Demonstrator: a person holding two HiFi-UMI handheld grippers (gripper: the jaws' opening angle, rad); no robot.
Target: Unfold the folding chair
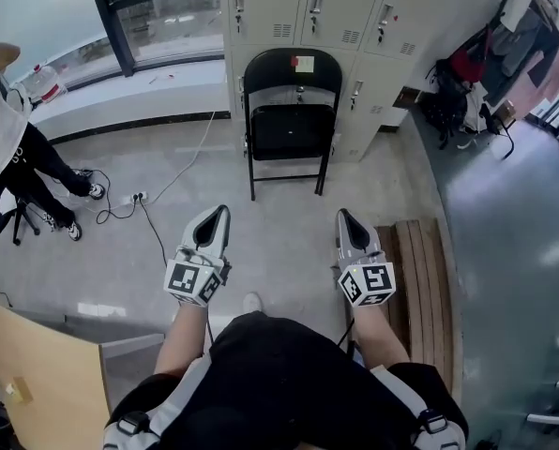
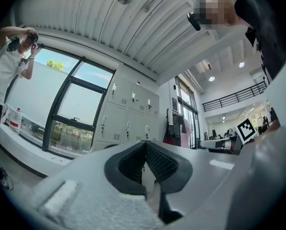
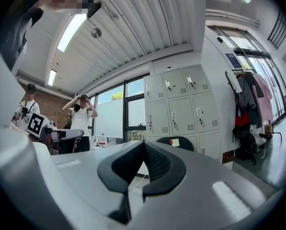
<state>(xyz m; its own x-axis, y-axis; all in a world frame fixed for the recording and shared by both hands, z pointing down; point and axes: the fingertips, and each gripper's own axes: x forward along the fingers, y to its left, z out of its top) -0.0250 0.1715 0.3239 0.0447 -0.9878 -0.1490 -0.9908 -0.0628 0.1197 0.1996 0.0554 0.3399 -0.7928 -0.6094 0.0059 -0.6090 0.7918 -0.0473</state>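
A black folding chair (image 1: 292, 120) stands on the floor against the grey lockers (image 1: 355, 17), with a small white and red tag on its backrest. Its seat panel faces me, tilted steeply. In the right gripper view only the rounded top of the chair (image 3: 181, 142) shows, beyond the jaws. My left gripper (image 1: 221, 214) and right gripper (image 1: 343, 217) are held side by side in front of me, well short of the chair and pointing toward it. Both are shut, with nothing between their fingers: left gripper (image 2: 145, 146), right gripper (image 3: 144, 145).
A low wooden bench (image 1: 425, 289) runs along the floor on my right. A power strip with cables (image 1: 139, 197) lies left of the chair. A person (image 1: 7, 148) stands at far left. A wooden board (image 1: 45, 373) leans at bottom left; a clothes rack (image 1: 505, 54) is at back right.
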